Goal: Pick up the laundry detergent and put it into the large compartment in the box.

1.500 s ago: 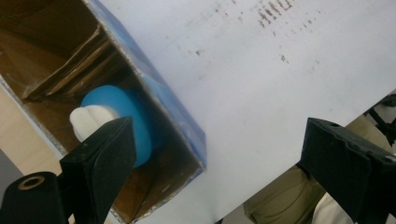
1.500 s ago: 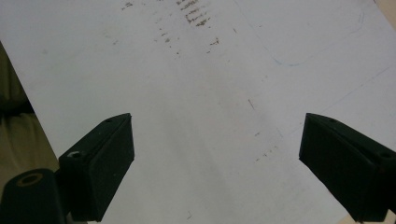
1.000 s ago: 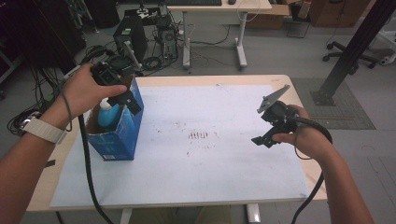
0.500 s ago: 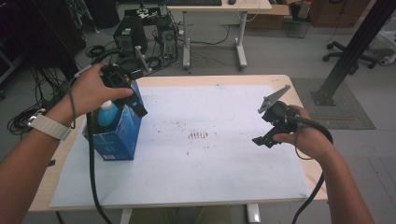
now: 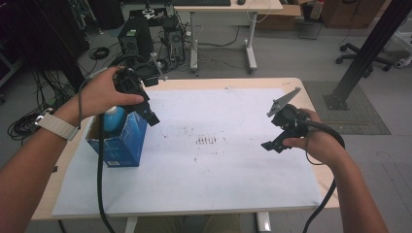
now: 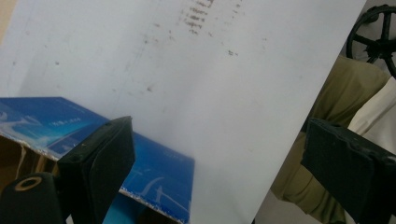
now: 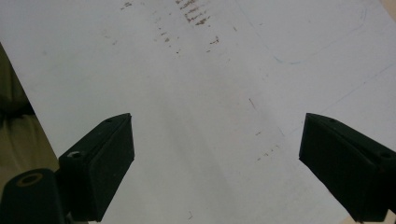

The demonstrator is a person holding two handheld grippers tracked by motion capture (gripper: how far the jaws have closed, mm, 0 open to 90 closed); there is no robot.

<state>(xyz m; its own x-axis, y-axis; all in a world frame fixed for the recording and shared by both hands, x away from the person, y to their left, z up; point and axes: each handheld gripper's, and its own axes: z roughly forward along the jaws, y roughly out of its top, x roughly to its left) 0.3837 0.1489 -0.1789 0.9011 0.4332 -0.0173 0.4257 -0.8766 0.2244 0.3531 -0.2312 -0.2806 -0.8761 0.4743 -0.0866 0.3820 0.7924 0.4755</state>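
The left gripper [image 5: 145, 109] hangs in the upper left of the high view, jaws spread wide and empty, just above the near right corner of an open blue box [image 5: 119, 141]. In the left gripper view that box [image 6: 154, 175] sits at the lower left of the frame, its torn cardboard rim running under the left jaw. The right gripper [image 5: 274, 144] floats at the right of the high view, well apart from the box, jaws also wide apart with nothing between them — its own view looks down on a bare white sheet [image 7: 210, 93] with faint brown smudges.

The box stands upright near the left edge of the table [image 5: 301, 82], mouth up, its long axis running away from the person toward the far side. A pale blue bottle [image 5: 114, 116] pokes up inside it; how it leans I cannot tell.

The risk, as I judge it: the left jaw is close to the rim, so a careless drop could catch the cardboard and tip or drag the light box — or snag a flap.
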